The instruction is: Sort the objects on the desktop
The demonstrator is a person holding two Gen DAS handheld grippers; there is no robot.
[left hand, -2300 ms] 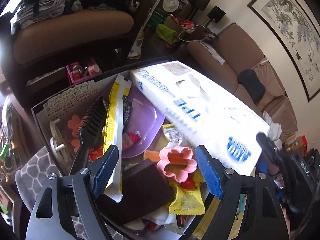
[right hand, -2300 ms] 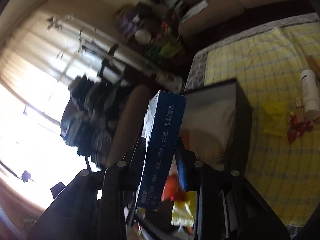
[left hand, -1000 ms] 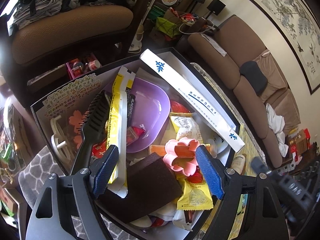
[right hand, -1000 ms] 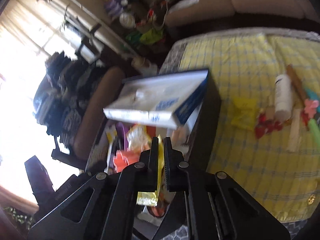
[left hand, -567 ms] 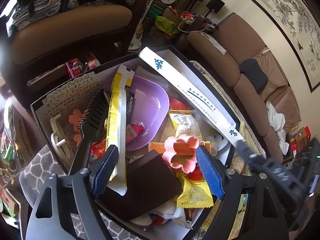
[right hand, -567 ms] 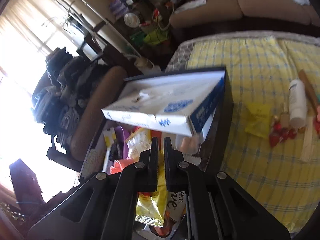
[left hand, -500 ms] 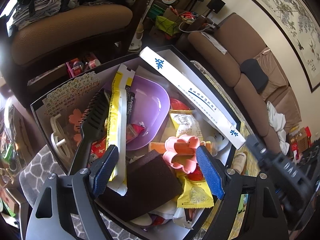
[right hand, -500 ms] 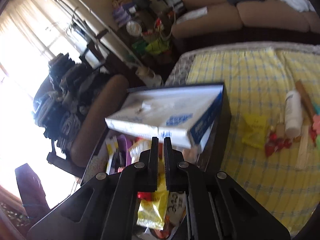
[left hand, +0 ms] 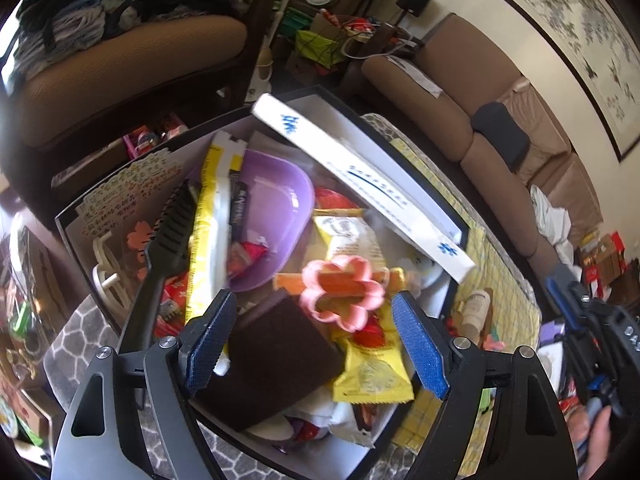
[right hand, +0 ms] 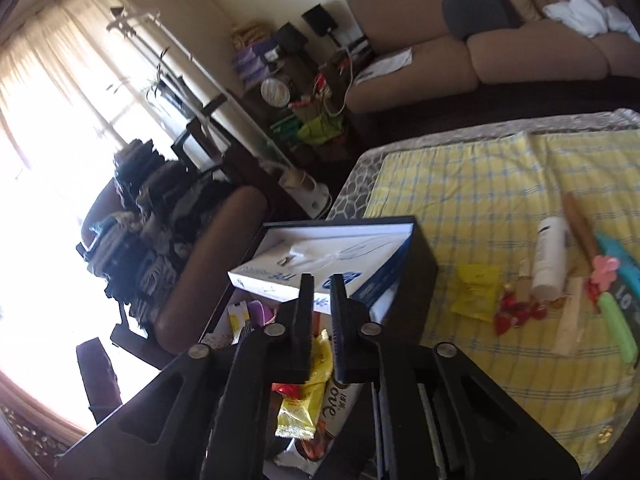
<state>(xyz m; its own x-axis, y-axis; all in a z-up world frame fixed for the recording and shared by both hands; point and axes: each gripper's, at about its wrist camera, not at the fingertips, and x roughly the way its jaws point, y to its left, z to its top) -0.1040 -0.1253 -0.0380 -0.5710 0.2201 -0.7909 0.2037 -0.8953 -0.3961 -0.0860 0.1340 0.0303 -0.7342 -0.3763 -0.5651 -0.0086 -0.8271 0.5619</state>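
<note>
A black storage box (left hand: pixel 460 236) is piled with things: a purple bowl (left hand: pixel 276 216), a black brush (left hand: pixel 168 240), a pink flower-shaped piece (left hand: pixel 340 294), a brown sponge block (left hand: pixel 276 364), yellow snack packets (left hand: pixel 372 376). A white and blue tissue box (left hand: pixel 360 180) leans across its far rim; it also shows in the right wrist view (right hand: pixel 324 260). My left gripper (left hand: pixel 316 344) is open and empty just above the sponge. My right gripper (right hand: pixel 320 312) is shut and empty, held back from the box (right hand: pixel 420 280).
On the yellow checked cloth (right hand: pixel 480 200) lie a white bottle (right hand: pixel 552 256), a yellow packet (right hand: pixel 476 292), red candies (right hand: pixel 516 316), a wooden stick (right hand: pixel 576 220), a green handle (right hand: pixel 616 328) and a pink flower clip (right hand: pixel 604 268). Sofas (left hand: pixel 460 92) and a cluttered chair (left hand: pixel 120 60) surround the table.
My right gripper let go of the tissue box, left it leaning on the box's far rim, shut, and drew back to the right. My left gripper stayed open over the box.
</note>
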